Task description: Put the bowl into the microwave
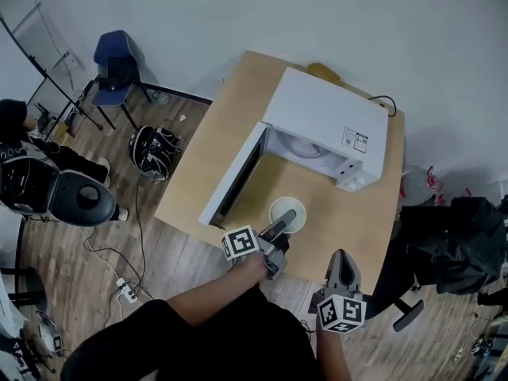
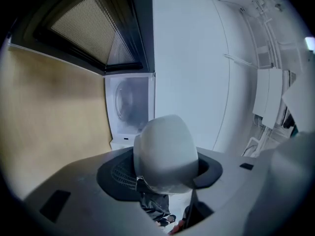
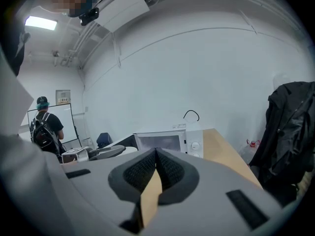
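Observation:
A white microwave stands on the wooden table with its door swung open to the left. In front of the open cavity is the white bowl. My left gripper is shut on its near rim. The bowl fills the space between the jaws in the left gripper view, with the microwave cavity beyond it. My right gripper hovers at the table's front edge, right of the bowl. Its pads meet with nothing between them.
A black jacket on an office chair sits right of the table. A blue chair, a backpack and floor cables lie to the left. A person stands far off in the right gripper view.

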The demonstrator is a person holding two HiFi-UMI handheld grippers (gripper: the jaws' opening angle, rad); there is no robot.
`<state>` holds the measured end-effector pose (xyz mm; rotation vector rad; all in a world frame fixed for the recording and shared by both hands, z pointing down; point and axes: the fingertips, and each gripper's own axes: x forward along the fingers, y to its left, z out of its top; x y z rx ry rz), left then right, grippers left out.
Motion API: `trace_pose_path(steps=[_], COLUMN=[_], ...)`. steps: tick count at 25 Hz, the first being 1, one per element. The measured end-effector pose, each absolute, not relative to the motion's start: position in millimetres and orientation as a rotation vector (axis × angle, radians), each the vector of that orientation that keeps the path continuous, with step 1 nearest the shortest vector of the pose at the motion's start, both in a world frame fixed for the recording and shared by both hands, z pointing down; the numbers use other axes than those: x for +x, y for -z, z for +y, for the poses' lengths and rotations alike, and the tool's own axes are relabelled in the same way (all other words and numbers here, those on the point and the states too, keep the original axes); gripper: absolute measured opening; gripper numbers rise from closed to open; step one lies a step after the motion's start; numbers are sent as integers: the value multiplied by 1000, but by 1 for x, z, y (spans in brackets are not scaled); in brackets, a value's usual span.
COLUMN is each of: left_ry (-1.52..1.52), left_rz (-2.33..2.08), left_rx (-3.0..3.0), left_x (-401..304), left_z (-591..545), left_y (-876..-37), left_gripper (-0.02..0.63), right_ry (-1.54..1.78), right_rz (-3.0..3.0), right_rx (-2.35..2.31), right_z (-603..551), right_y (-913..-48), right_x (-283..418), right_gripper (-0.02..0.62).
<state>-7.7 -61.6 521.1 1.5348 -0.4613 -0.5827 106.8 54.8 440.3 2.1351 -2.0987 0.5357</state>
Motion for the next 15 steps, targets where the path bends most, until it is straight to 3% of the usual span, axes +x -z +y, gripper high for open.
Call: trace_pose_path(steps=[15], left_ry=[520], left_rz=[-520], left_rx=[1502], left_x=[46], left_z=[-213], left_y=[-588], left_gripper=[244], right_ry=[-554], right_rz=[-2066], right_rx=[2139], right_z=[-26], right_y=[-454], right_x=[128], right_gripper=[60])
